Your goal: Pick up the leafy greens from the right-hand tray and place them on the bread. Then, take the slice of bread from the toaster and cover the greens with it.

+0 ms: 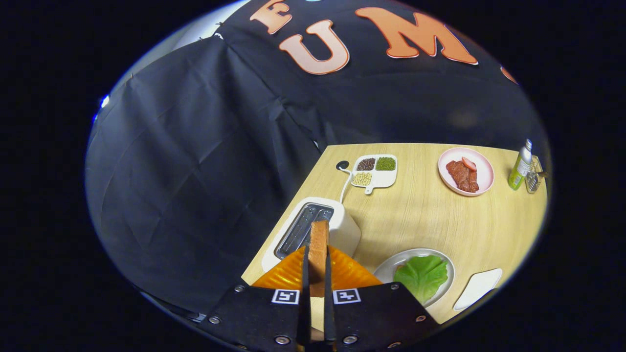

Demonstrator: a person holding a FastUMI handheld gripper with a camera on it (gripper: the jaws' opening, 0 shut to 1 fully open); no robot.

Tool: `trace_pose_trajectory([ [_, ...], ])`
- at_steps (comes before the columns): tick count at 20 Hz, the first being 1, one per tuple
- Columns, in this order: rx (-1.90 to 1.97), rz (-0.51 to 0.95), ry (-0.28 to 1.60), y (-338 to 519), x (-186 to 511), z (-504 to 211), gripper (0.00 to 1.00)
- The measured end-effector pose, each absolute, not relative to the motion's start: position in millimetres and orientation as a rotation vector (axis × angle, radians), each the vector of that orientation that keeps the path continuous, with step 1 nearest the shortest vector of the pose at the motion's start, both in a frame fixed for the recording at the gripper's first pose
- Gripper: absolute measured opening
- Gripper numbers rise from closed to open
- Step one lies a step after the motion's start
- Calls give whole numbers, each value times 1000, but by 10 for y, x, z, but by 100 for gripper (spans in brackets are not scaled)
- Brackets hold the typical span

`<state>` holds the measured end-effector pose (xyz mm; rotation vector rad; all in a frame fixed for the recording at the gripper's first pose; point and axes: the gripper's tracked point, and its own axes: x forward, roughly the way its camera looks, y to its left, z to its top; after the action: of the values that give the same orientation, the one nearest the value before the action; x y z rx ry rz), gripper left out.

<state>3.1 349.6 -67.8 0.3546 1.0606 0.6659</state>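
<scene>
The claw (317, 274) is clamped on a slice of bread (319, 244), both fingers pressing its flat faces so that the slice stands on edge between them, lifted above the desk (440, 220). Just beyond the slice sits the white toaster (342, 230), its two slots showing dark and open, with a white cord running from it toward a round dark fitting in the desk top. Behind the fingers, beneath the held slice, lies an orange ribbed tray (349, 271). Just to the right of that tray is a round white plate (391, 266) with the leafy greens (421, 276) spread flat on it; whatever lies under the greens is hidden. Further right, near the desk's edge, rests a flat white tray (478, 288). Well beyond the toaster stands a white divided dish (375, 171) with dark, green and pale grains in separate compartments. To its right is a pink plate (484, 171) carrying slices of red meat (462, 175), and further right a green bottle (519, 168) stands just beside a small glass shaker (533, 180).
</scene>
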Motion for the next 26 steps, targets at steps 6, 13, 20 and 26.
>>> trace_pose_trajectory([
  [6,376,646,1073,3064,-116,-1049,11],
  [13,419,630,1111,2720,-247,-1563,11],
  [20,451,627,1163,2517,-379,-2002,11],
  [26,457,552,1157,2215,-303,-2329,11],
])
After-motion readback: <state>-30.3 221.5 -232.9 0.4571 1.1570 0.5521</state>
